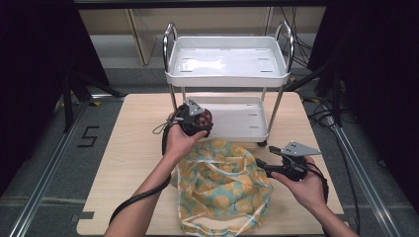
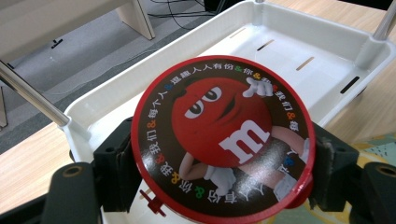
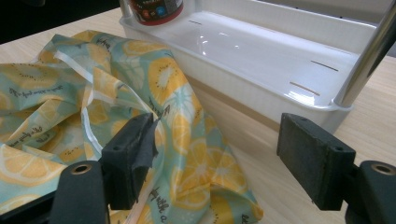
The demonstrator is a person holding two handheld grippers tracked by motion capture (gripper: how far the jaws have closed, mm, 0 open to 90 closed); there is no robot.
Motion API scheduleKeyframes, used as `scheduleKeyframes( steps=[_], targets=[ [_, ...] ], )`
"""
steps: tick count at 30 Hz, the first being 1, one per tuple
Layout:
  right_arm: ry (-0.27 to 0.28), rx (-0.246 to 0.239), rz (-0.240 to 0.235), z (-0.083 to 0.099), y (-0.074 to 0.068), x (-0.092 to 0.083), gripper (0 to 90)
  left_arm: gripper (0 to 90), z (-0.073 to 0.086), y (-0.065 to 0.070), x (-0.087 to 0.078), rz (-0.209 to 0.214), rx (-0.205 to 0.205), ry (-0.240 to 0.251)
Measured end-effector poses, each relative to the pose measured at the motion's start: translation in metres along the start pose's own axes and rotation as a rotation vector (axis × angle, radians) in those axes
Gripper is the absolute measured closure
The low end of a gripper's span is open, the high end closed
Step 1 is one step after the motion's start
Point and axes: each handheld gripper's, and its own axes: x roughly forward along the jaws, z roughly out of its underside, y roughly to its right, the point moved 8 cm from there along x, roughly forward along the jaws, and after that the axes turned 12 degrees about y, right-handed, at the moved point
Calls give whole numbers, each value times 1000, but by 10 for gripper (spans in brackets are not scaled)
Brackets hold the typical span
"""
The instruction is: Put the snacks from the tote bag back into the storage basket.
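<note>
Over the near corner of the cart's lower tray (image 2: 327,42), the left gripper (image 2: 219,186) clamps a red candy tin (image 2: 219,140); a slanted pinch could drop it; beside that tray, the right gripper (image 3: 224,158) gapes empty by the fruit-print bag (image 3: 70,116).

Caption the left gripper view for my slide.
Left gripper clamps a red tin over the cart's lower tray.
</note>
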Motion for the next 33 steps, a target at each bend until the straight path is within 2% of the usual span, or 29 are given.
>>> scheduleKeyframes(
  steps=[1, 3, 4, 5, 8, 9, 12, 13, 15, 18, 22, 23, 26, 27, 33],
  targets=[
    [-21, 10, -21, 1, -2, -1, 290, 253, 1, -2, 0, -3, 12, -2],
    [-29, 19, -5, 1, -2, -2, 290, 253, 3, -2, -1, 5, 25, -31],
    [-31, 20, -6, 2, -2, -2, 291, 253, 4, -3, -1, 5, 26, -34],
    [-28, 7, -10, 1, -1, -2, 290, 253, 2, -5, 0, 5, 51, -23],
    [-24, -17, -5, 1, 1, -2, 290, 253, 2, -4, 1, 4, 47, -23],
    [-31, 14, -5, 1, -2, -2, 290, 253, 2, -3, 2, 5, 41, -14],
    [-25, 10, -4, 1, -2, -2, 290, 253, 3, -4, 2, 3, 42, -28],
    [-39, 29, -7, 2, -4, -3, 290, 253, 3, -4, 2, 1, 43, -29],
    [-22, 35, -1, 1, -4, -2, 290, 253, 3, -4, 3, 1, 43, -30],
    [-30, 36, -2, 1, -4, -2, 291, 253, 3, -4, 3, 3, 46, -31],
    [-25, 4, -5, 1, -1, -1, 290, 253, 3, -4, 3, 2, 47, -36],
    [-24, 3, -7, 1, -2, -1, 291, 253, 2, -3, 6, -8, 18, -11],
    [-24, 5, -6, 1, -2, -1, 290, 253, 2, -5, 6, -16, 32, -18],
    [-25, 3, -5, 1, -2, -1, 290, 253, 3, -6, 5, -4, 42, -23],
    [-33, 19, -4, 2, -3, -2, 290, 253, 5, -8, 7, -10, 51, -32]
  ],
)
